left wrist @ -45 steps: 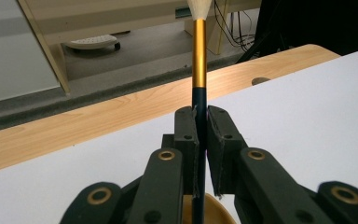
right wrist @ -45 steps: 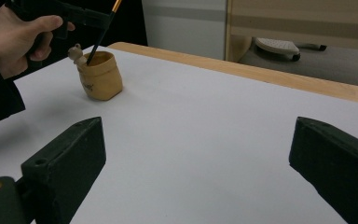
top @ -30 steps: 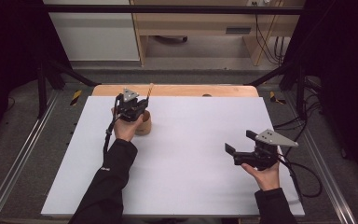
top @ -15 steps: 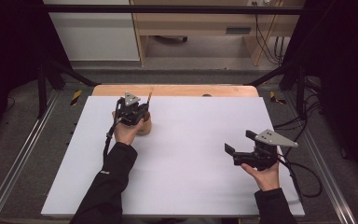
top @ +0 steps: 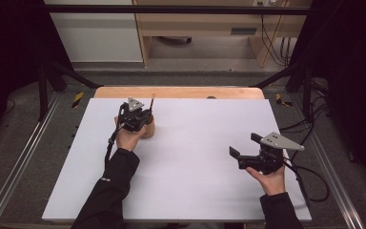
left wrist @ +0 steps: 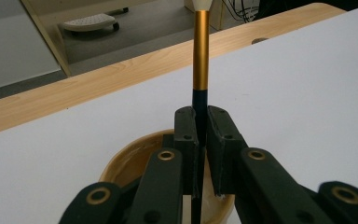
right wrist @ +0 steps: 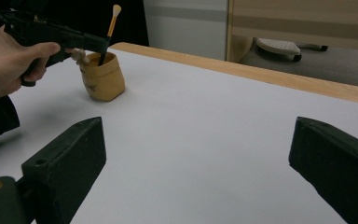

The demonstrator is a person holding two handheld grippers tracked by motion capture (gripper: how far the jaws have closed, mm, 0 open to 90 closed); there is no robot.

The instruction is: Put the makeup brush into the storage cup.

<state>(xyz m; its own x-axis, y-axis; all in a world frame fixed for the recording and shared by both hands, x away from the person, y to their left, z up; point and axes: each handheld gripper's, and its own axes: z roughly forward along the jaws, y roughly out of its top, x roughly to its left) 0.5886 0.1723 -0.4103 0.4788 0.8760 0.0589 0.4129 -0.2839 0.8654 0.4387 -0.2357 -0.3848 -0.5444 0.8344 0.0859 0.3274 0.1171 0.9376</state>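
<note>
Brush (left wrist: pixel 201 70) stands upright in the tan cup (right wrist: pixel 103 76), near the far edge of the worktop (top: pixel 195 143), left of middle. Left tool (top: pixel 134 116) is clenched on the brush's dark handle just above the cup's rim. Right tool (top: pixel 246 151) sits idle near the right edge, jaws wide apart, holding nothing. Judgement: brush looks seated in the cup; letting go and pulling back remain.

Gold-and-dark brush (left wrist: pixel 201 56), tan cup (right wrist: pixel 103 76), black fingers (left wrist: pixel 186 128), white table (top: pixel 205 133)

Brush (left wrist: pixel 201 56) tip beyond top edge
</note>
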